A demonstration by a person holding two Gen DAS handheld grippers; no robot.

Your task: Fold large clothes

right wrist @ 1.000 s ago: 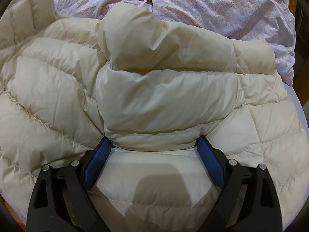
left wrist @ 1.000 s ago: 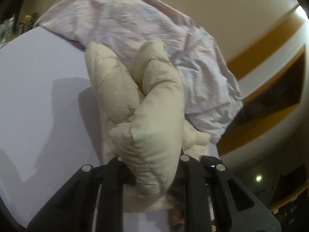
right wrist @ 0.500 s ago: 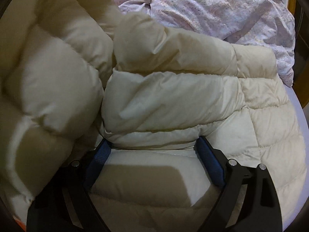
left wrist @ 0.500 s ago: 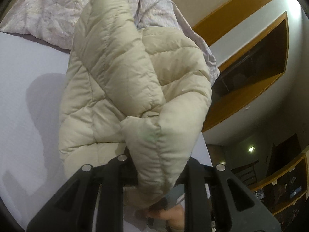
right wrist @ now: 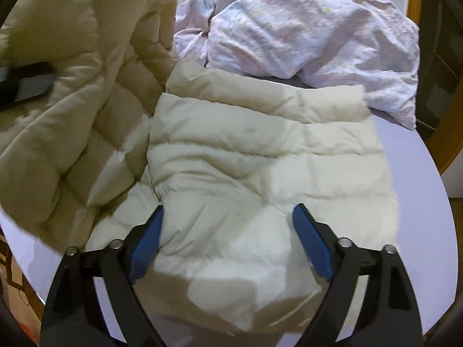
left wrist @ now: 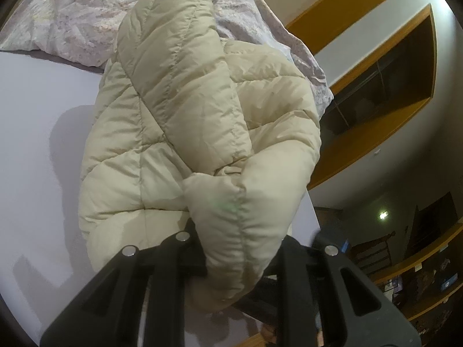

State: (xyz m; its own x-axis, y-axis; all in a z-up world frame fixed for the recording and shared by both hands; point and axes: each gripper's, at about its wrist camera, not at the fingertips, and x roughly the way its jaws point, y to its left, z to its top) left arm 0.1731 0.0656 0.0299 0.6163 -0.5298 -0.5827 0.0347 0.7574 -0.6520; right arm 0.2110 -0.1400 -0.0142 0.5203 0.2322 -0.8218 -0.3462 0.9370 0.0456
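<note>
A cream quilted puffer jacket (left wrist: 179, 121) lies on a pale lilac bed surface (left wrist: 34, 133). My left gripper (left wrist: 234, 248) is shut on a thick edge of the jacket and holds that side lifted off the bed. In the right wrist view the lifted side of the jacket (right wrist: 58, 110) hangs at the left, while the other part (right wrist: 260, 167) lies flat. My right gripper (right wrist: 228, 237) is open, its blue pads (right wrist: 147, 240) on either side of the flat jacket part.
A crumpled lilac duvet (right wrist: 303, 29) lies at the far side of the bed, also in the left wrist view (left wrist: 63, 20). Beyond the bed's right edge are wooden wall panels (left wrist: 373, 133) and a dark room with shelves (left wrist: 428, 274).
My left gripper has lifted its side of the jacket higher and carried it over. The right gripper has pulled back a little, and the jacket bulge between its pads has flattened.
</note>
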